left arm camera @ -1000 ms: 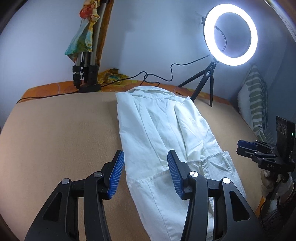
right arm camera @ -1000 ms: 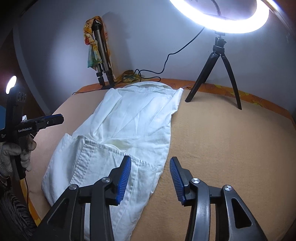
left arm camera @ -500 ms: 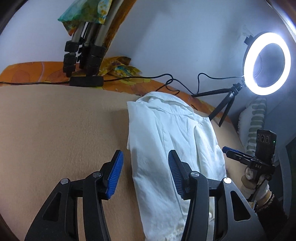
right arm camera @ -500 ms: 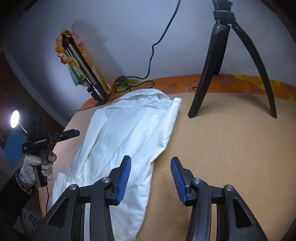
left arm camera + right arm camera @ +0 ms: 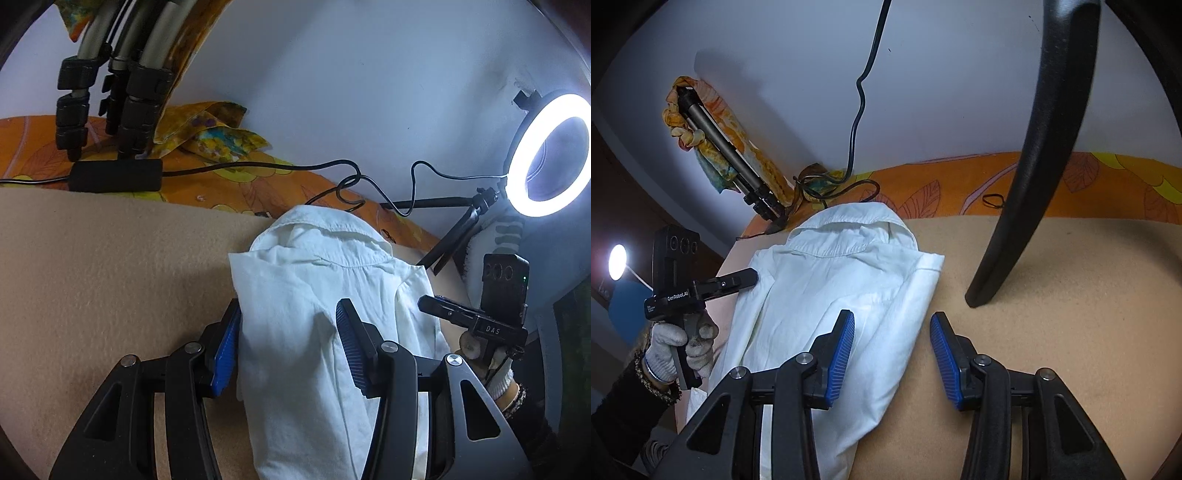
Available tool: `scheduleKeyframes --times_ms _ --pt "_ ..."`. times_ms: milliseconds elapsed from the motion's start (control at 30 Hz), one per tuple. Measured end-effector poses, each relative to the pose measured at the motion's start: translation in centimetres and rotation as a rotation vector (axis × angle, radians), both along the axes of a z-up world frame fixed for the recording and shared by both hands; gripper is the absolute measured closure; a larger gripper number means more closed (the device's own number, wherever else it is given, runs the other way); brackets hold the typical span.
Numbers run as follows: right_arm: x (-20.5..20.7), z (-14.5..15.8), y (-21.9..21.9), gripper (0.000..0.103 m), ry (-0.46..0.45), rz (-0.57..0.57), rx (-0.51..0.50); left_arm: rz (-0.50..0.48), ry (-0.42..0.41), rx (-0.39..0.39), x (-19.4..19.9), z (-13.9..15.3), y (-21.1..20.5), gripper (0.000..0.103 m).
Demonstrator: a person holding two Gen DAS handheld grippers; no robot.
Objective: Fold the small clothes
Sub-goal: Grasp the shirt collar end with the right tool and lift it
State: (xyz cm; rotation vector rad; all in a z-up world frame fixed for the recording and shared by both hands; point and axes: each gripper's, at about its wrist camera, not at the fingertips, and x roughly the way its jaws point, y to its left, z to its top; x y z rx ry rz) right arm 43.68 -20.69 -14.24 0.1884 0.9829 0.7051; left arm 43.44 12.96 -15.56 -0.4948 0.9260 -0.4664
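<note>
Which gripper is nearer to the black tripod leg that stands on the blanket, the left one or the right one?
Right. The right gripper is beside the tripod leg, at the shirt's near edge. The left gripper is at the shirt's far edge.

- Your left gripper has its jaws spread wide over the left edge of the white shirt, blue pads on either side of the cloth.
- The shirt lies folded lengthwise on the tan blanket, collar toward the wall.
- Your right gripper hovers at the shirt's right side; its jaw state isn't clear here.
- A lit ring light stands at the right, folded tripod legs at the upper left, and a black cable runs along the orange sheet.
</note>
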Motion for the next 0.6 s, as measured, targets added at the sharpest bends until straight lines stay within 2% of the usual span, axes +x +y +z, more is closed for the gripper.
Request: scheduleKeyframes --times_ms 133,200,233,267,300,333,400,600 --pt "1.2 0.0 0.7 0.057 0.003 -0.005 0.006 -0.01 -0.002 -0.006 1.1 0.0 -0.7 0.055" --pt "1.5 0.0 1.1 0.07 0.008 0.001 0.008 -0.018 0.0 -0.007 1.4 -0.1 -1.1 0.057" --pt "1.7 -0.1 1.4 0.073 0.012 -0.003 -0.004 -0.025 -0.006 0.005 1.5 0.0 -1.4 0.064" --pt "1.7 -0.1 1.7 0.08 0.006 -0.008 -0.022 -0.031 -0.008 0.022 1.7 0.0 -1.8 0.072" --pt "1.6 -0.1 1.8 0.09 0.001 -0.011 -0.034 -0.033 -0.011 0.048 1.7 0.0 -2.0 0.089" --pt "1.5 0.1 2.0 0.095 -0.007 -0.012 -0.043 -0.034 -0.021 0.07 1.6 0.1 -2.3 0.095" --pt "1.2 0.8 2.0 0.101 -0.031 -0.007 -0.041 -0.034 -0.046 0.062 1.1 0.6 -2.2 0.097" --pt "-0.9 4.0 1.5 0.103 -0.103 0.005 -0.018 -0.031 -0.1 0.007 -1.0 3.1 -1.4 0.1"
